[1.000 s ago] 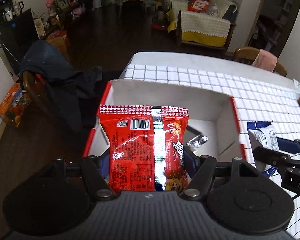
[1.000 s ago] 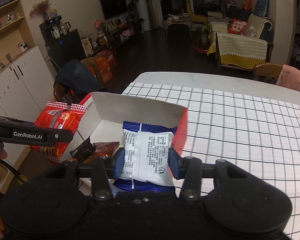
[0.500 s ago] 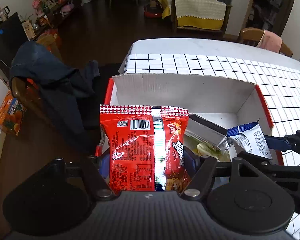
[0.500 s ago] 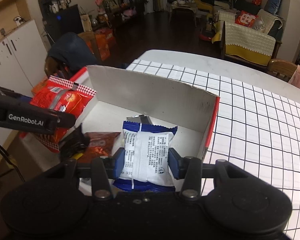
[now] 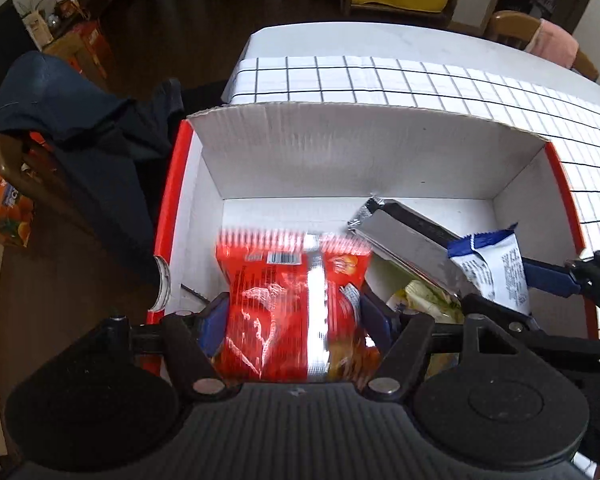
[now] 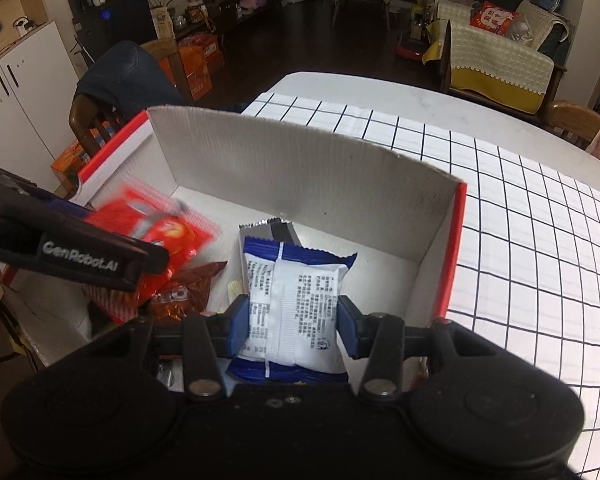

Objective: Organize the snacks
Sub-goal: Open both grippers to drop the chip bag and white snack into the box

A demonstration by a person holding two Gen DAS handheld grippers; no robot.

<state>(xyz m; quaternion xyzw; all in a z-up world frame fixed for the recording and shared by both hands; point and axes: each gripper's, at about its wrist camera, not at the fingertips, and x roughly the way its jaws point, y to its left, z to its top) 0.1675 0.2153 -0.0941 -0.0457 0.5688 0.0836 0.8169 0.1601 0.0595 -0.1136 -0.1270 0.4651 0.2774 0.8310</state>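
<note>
An open white box with red edges stands at the table's left end; it also shows in the right wrist view. My left gripper holds a red snack packet, motion-blurred, low inside the box; the packet also shows in the right wrist view. My right gripper is shut on a blue and white snack packet over the box's right part, seen also in the left wrist view. A silver packet and an orange-brown packet lie in the box.
The table has a white cloth with a black grid. A wooden chair with a dark jacket stands left of the box. Orange cartons sit on the floor. A sofa is far behind.
Both grippers moved forward and down over the box. The red packet sank into the box and is now blurred. The blue and white packet came over the box's inside.
</note>
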